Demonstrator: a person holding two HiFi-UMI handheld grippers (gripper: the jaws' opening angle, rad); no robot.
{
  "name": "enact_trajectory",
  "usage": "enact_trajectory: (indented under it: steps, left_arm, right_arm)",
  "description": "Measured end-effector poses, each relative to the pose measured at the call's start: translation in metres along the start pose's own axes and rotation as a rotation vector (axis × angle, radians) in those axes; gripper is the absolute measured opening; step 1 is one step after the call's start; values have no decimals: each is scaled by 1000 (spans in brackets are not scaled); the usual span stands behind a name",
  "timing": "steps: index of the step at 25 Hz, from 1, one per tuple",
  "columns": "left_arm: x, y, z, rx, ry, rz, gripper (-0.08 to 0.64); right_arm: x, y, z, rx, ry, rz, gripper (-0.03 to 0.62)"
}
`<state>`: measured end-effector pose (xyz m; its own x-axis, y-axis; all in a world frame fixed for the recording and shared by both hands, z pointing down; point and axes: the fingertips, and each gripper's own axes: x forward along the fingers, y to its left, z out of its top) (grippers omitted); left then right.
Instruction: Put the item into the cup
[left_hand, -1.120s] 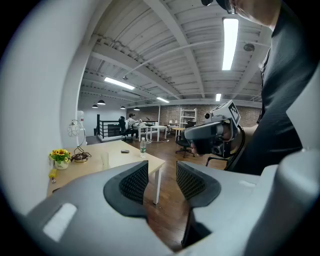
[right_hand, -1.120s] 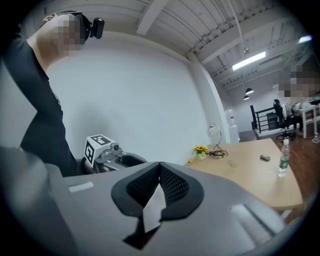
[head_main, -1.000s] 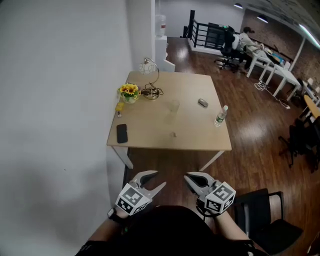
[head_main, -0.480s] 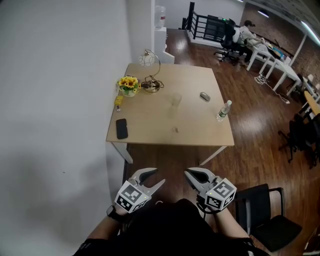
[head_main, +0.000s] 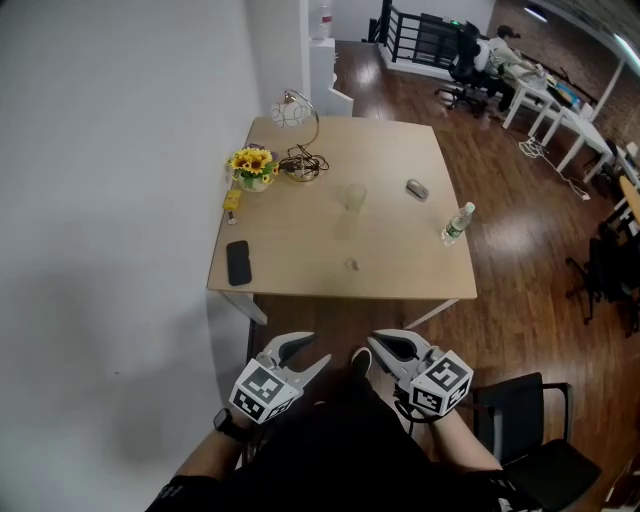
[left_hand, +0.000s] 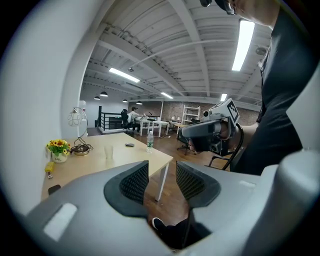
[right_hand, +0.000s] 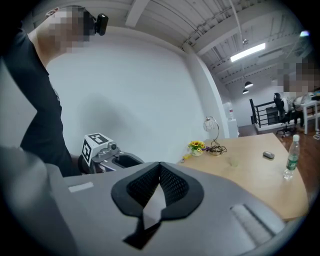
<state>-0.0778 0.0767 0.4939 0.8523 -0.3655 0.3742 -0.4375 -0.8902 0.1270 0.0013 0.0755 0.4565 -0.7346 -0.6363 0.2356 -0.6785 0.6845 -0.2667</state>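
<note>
A clear cup (head_main: 354, 196) stands upright near the middle of the light wooden table (head_main: 300, 275). A small pale item (head_main: 351, 264) lies on the table nearer to me than the cup; it is too small to make out. Both grippers hang low in front of my body, well short of the table's near edge. My left gripper (head_main: 318, 350) is open with nothing between its pads (left_hand: 135, 181). My right gripper (head_main: 375, 344) is shut and empty, its tips meeting (right_hand: 160, 165). The cup (left_hand: 109, 151) also shows in the left gripper view, and the cup (right_hand: 234, 161) in the right gripper view.
On the table are a flower pot (head_main: 252, 166), a wire lamp (head_main: 293, 125), a black phone (head_main: 238, 262), a mouse (head_main: 417, 188) and a water bottle (head_main: 455, 224) near its right edge. A black chair (head_main: 525, 440) stands at my right. A white wall runs along the left.
The table has come a little nearer in the head view. Both grippers stay low by my body and their jaws have not changed. A shoe now shows between them.
</note>
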Motion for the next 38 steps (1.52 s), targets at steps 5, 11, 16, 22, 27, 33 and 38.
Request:
enact_trajectory:
  steps: [5,11,16,22,27,33,38]
  left_arm:
    - [48,49,14,-25,16,56,166]
    - [114,112,38,-55,50,127,166]
    - [154,146,51,-74,73,157,175]
    - [174,171,36,-129,126,167,179]
    - [187,190,20,-115,177,138,181]
    - [203,211,0,-110,213,102,181]
    - [203,217,-12,-116,240,78,181]
  right_arm:
    - [28,-69,6,7,17,28,8]
    - [66,-153,31,-104,56,86,9]
    - [86,-198,28,-154,144,170,9]
    - [122,-228,3,-141,232,173,14]
    - [152,-251,-36,-198,378,122,45]
    - [187,-294,-110,-238,582,38,64]
    - [208,-320,-156,-222,723,12,89]
